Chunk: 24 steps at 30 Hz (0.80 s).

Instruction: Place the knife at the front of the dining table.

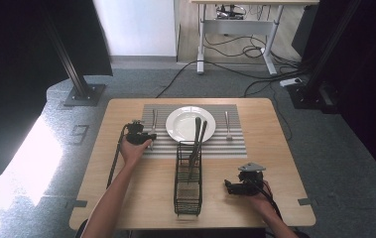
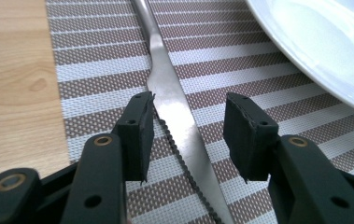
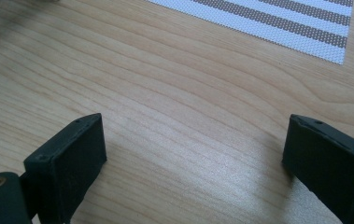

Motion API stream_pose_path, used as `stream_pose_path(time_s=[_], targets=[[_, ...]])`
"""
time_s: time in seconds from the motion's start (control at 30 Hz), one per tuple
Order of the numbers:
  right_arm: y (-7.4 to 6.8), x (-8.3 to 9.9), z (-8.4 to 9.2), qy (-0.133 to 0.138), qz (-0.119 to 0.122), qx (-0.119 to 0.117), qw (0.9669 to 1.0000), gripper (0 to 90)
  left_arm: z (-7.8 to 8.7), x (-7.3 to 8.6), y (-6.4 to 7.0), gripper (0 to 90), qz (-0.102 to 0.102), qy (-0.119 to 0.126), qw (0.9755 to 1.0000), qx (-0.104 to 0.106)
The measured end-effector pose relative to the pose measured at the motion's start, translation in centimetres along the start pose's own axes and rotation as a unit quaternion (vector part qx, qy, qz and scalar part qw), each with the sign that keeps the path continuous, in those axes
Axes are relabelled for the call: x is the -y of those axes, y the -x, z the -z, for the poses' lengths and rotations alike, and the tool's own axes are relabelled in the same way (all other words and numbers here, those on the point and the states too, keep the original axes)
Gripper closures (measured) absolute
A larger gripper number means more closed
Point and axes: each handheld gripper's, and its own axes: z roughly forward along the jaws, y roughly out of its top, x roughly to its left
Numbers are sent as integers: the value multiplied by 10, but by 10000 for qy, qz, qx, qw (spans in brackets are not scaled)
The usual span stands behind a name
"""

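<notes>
A steel table knife (image 2: 165, 88) lies flat on the striped placemat (image 2: 95, 70), serrated blade towards me, just left of the white plate (image 2: 329, 42). My left gripper (image 2: 188, 116) is down over the blade with its jaws open on either side. The left pad sits close beside the blade's edge and the right pad stands well apart from it. From above, the left gripper (image 1: 148, 139) is at the near end of the knife (image 1: 154, 121). My right gripper (image 3: 193, 135) stands wide open over bare wood, at the table's front right (image 1: 227, 187).
A black wire caddy (image 1: 188, 178) stands mid-table with two utensils (image 1: 197, 144) leaning out over the plate (image 1: 190, 124). A fork (image 1: 228, 125) lies on the placemat (image 1: 225, 146) right of the plate. The mat's corner (image 3: 282, 23) is beyond my right gripper.
</notes>
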Motion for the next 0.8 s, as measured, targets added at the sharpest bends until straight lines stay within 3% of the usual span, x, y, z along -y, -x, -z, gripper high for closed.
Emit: stream_pose_path(time_s=[0.1, 0.33, 0.6, 0.8], targets=[[0, 0, 0, -1, 1, -3, 10000, 62, 10, 1, 3, 506, -137, 61, 9999, -37], [0, 0, 0, -4, 10, -8, 10000, 62, 43, 10, 13, 421, -396, 262, 9985, 266], [0, 0, 0, -11, 4, -3, 10000, 62, 82, 27, 29, 362, -628, 611, 9936, 710], [0, 0, 0, -9, 18, -14, 10000, 63, 105, 41, 37, 353, -734, 762, 9903, 902]])
